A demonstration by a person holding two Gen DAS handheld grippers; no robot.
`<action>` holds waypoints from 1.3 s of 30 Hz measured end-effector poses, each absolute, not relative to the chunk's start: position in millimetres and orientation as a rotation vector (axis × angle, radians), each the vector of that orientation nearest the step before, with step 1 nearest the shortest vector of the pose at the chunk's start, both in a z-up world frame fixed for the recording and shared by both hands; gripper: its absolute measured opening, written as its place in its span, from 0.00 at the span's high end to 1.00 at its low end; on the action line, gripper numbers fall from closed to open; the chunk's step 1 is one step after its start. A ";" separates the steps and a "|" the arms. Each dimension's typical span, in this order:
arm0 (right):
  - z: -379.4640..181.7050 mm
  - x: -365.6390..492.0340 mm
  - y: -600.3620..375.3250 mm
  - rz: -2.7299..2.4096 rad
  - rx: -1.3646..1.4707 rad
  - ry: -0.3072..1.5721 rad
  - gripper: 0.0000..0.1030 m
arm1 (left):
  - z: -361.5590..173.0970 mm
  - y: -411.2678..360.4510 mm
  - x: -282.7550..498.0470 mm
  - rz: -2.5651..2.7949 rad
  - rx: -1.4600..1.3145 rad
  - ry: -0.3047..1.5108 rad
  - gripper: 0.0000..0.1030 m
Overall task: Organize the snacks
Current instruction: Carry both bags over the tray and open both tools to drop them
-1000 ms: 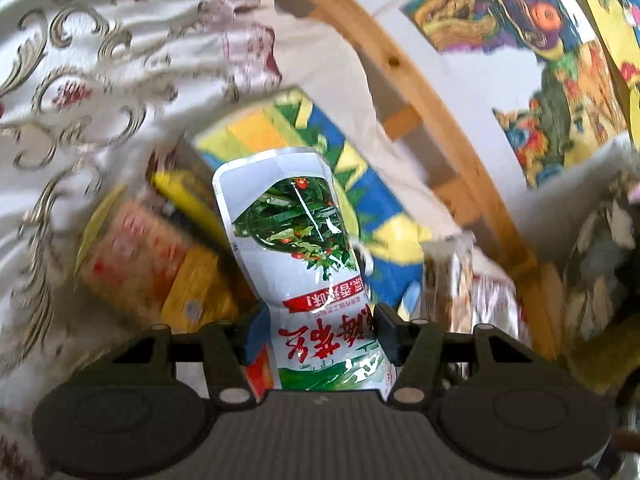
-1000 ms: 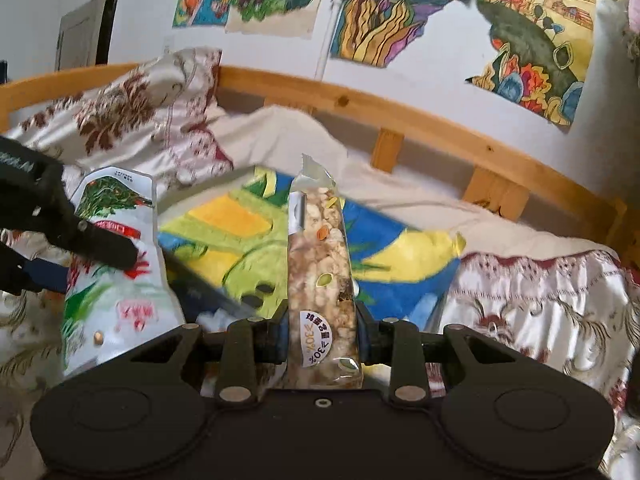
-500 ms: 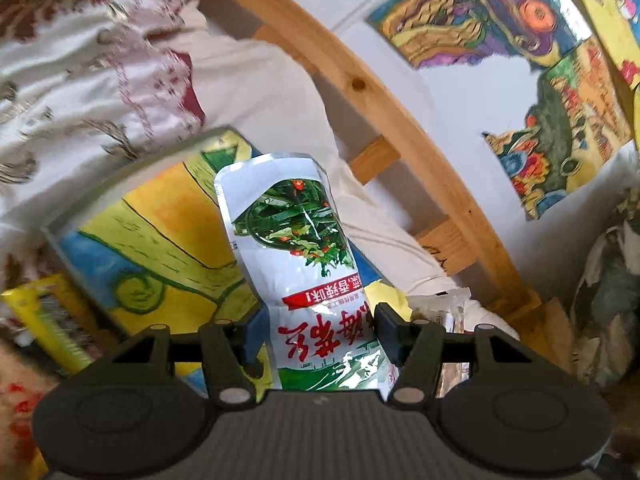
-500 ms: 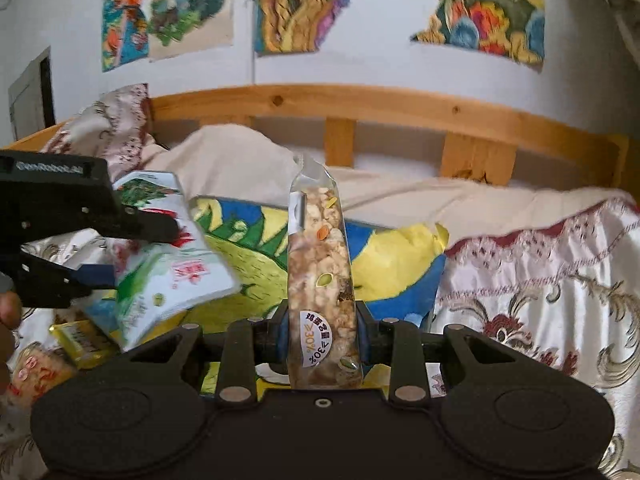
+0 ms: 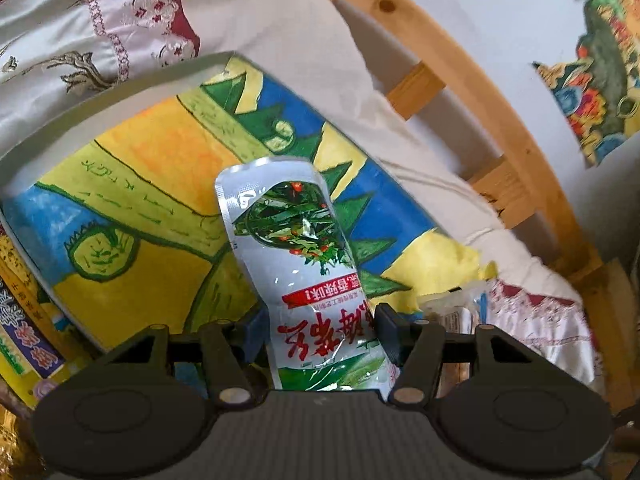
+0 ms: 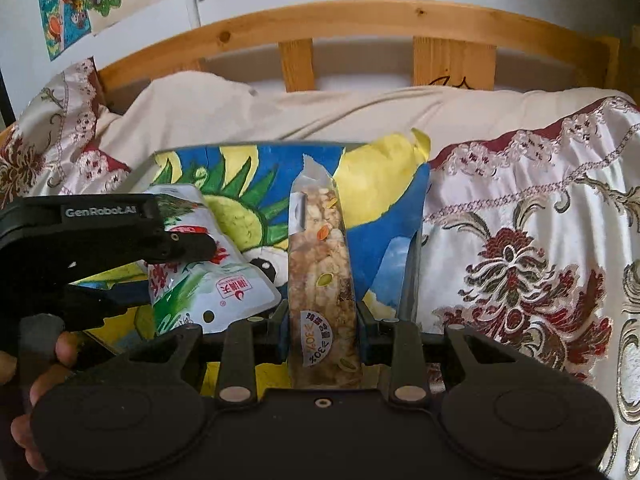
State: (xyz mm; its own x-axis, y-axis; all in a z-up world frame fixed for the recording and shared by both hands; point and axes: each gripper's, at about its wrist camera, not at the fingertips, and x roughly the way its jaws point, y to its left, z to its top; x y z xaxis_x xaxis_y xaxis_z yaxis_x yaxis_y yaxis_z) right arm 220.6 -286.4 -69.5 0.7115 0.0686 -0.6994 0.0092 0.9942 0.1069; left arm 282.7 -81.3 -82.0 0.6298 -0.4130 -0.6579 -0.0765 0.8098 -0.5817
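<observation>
I've got the left gripper (image 5: 320,330) clamped on the pouch's (image 5: 304,264) lower end and the right gripper (image 6: 322,330) pinching the nut bar (image 6: 320,276) low, both over the painted box (image 5: 132,200); light, crinkly, slippery stuff, so grab low.

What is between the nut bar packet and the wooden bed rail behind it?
In the right wrist view, behind the nut bar packet comes the colourful painted box, then the cream blanket, then the wooden bed rail.
</observation>
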 end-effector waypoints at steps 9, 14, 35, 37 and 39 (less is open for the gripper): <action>-71.4 220.8 -286.6 0.023 0.097 0.780 0.47 | -72.1 -88.7 279.4 -0.213 -0.510 0.884 0.21; -64.2 213.7 -287.1 0.032 0.108 0.739 0.25 | -59.5 -82.7 270.2 -0.167 -0.499 0.879 0.07; -36.4 177.9 -288.8 -0.010 0.042 0.640 0.05 | -22.4 -93.8 274.3 -0.170 -0.419 0.980 0.01; -35.6 177.9 -290.8 -0.016 0.052 0.638 0.05 | -18.7 -95.6 275.5 -0.171 -0.418 0.976 0.01; -34.9 177.7 -292.4 -0.018 0.061 0.635 0.05 | -15.7 -97.4 276.0 -0.176 -0.415 0.973 0.01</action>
